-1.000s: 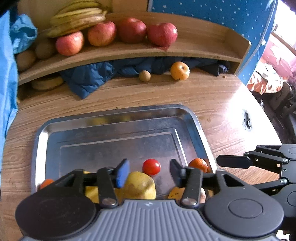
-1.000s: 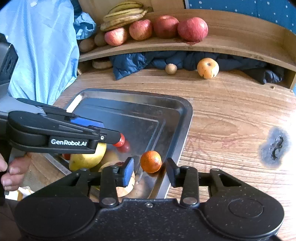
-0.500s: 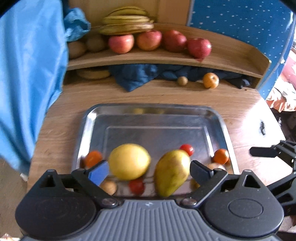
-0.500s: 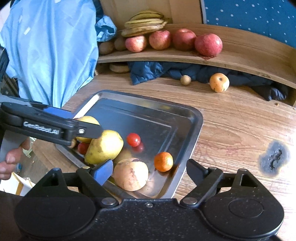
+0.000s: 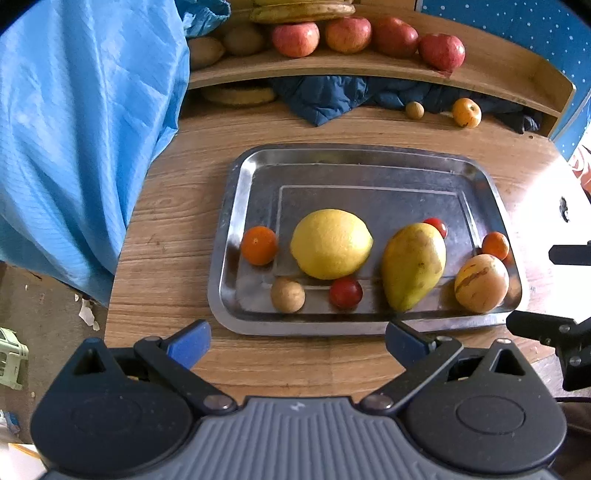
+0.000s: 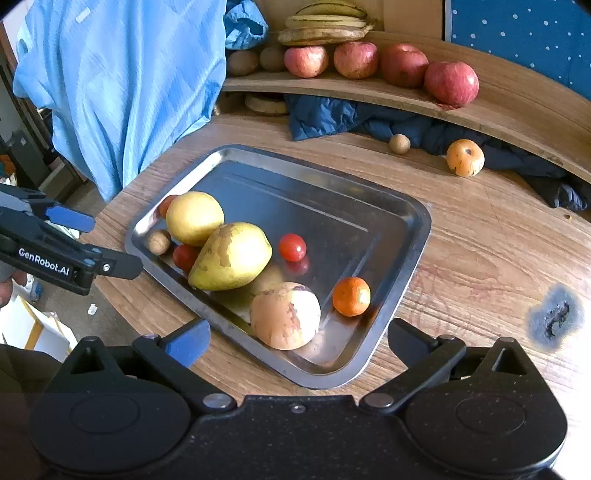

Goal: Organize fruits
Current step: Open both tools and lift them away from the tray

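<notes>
A steel tray (image 5: pixel 236 206) (image 6: pixel 413 251) on the wooden table holds a lemon (image 5: pixel 330 243) (image 6: pixel 194 218), a pear (image 5: pixel 412 266) (image 6: pixel 232 256), a round yellow-brown fruit (image 5: pixel 480 282) (image 6: pixel 284 315), two small oranges (image 5: pixel 258 245) (image 6: pixel 351 296), cherry tomatoes (image 5: pixel 345 292) (image 6: pixel 291 247) and a small brown fruit (image 5: pixel 287 294). My left gripper (image 5: pixel 297 343) is open and empty, just in front of the tray's near edge. My right gripper (image 6: pixel 297 339) is open and empty at the tray's near right corner.
A curved wooden shelf (image 5: pixel 369 66) at the back carries apples (image 6: pixel 450 83), bananas (image 6: pixel 325 29) and kiwis. An orange fruit (image 6: pixel 464 157) and a small brown fruit (image 6: pixel 399 143) lie on the table by dark blue cloth (image 5: pixel 325 98). Blue fabric (image 5: pixel 85 129) hangs left.
Both grippers have pulled back and up from over the tray and opened wide. The fruits lie in the tray as before.
</notes>
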`<action>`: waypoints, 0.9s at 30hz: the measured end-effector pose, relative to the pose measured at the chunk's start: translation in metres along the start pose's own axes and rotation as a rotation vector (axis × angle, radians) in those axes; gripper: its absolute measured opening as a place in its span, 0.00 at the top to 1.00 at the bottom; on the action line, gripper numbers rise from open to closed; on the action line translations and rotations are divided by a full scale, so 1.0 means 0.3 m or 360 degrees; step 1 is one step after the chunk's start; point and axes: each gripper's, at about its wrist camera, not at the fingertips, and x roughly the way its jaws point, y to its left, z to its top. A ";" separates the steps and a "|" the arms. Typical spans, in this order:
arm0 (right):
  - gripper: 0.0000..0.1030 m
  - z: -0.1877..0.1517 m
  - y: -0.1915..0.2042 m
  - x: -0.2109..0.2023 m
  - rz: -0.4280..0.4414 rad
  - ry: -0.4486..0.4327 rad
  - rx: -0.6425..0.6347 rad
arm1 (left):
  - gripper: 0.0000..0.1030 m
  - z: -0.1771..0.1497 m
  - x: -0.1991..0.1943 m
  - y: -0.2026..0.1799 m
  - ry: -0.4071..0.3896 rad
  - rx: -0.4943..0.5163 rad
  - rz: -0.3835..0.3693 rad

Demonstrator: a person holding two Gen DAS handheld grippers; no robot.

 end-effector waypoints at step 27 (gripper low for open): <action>0.01 0.078 -0.116 0.020 -0.0116 -0.0093 0.0233 | 0.01 0.260 0.087 -0.145 -0.0094 0.0313 -0.0112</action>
